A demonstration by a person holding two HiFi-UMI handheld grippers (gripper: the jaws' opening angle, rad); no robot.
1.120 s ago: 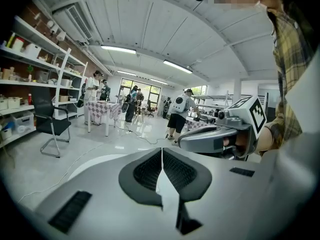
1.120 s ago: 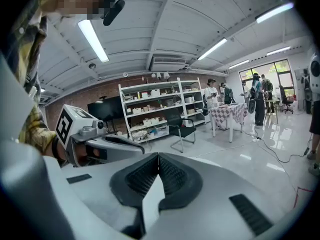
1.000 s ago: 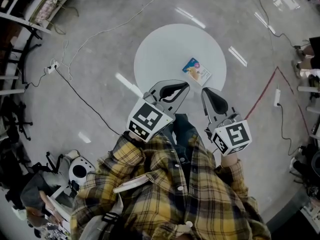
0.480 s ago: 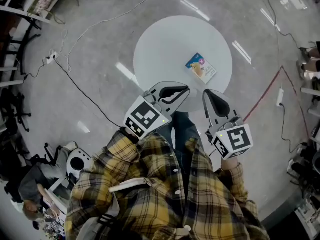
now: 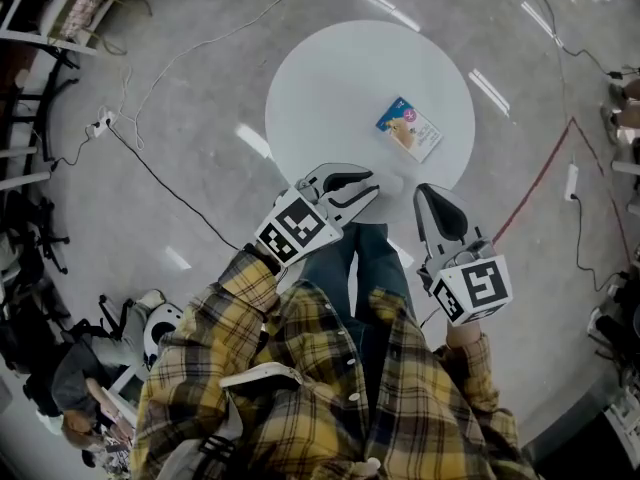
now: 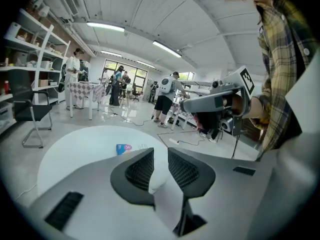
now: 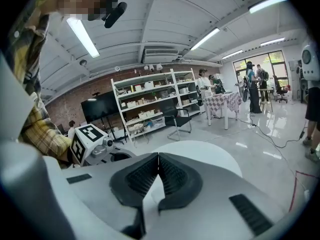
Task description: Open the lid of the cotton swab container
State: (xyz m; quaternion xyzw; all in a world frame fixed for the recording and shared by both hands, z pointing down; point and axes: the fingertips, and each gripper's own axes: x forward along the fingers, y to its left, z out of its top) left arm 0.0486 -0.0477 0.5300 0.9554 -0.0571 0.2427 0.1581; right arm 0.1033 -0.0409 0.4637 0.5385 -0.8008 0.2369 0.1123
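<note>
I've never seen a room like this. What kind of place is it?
Probably a lab or workshop, not a home: open shelves stacked with boxes, cables trailing over a shiny grey floor, and people standing round tables further back.

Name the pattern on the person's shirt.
Yellow-and-dark plaid; the shirt shows best in the head view.

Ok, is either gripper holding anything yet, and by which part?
Nothing is held. The left gripper, jaws opening, is empty; the right gripper is shut and empty. The cotton swab container lies apart on the table.
</note>
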